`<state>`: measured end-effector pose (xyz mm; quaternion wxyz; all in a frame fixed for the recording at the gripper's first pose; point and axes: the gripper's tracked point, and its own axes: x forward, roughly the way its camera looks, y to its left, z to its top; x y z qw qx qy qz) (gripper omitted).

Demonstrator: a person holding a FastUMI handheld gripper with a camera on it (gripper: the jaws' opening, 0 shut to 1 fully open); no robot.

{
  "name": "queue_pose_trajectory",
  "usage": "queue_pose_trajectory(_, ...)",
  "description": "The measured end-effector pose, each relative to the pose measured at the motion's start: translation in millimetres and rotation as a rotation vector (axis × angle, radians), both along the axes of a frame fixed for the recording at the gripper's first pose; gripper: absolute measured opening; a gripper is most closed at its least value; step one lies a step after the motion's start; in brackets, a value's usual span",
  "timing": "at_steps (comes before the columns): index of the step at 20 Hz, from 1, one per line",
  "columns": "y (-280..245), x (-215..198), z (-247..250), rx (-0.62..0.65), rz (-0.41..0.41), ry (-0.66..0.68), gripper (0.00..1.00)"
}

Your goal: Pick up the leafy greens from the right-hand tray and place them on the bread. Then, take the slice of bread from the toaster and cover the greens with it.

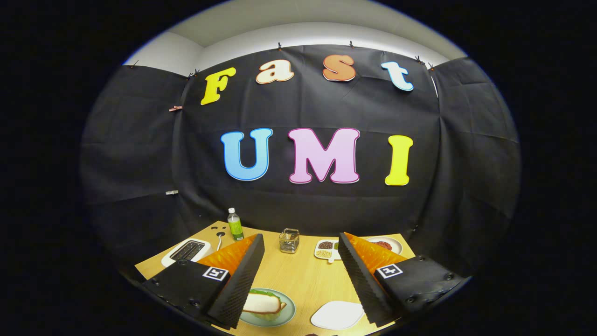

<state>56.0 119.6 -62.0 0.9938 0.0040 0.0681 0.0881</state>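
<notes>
My gripper is open and held above the wooden table, with nothing between its fingers. Close below, by the left finger, a pale green plate holds a slice of bread. Leafy greens stick out from under the slice. The left finger hides part of the plate. By the right finger lies a plain white tray. A white toaster stands at the far left beyond the left finger, and its slots look dark.
At the back of the table stand a green bottle, a small wire basket, a divided dish of seeds and a plate with red food. A black cloth wall closes the booth behind them.
</notes>
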Motion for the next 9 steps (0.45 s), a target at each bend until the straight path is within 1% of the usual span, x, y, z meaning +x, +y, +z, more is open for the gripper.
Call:
queue_pose_trajectory(5, 9.7, 1.5, 4.5, 0.009, 0.031, 0.005, 0.99)
queue_pose_trajectory(9, 13.2, 0.1, 4.5, 0.011, 0.037, 0.010, 0.99)
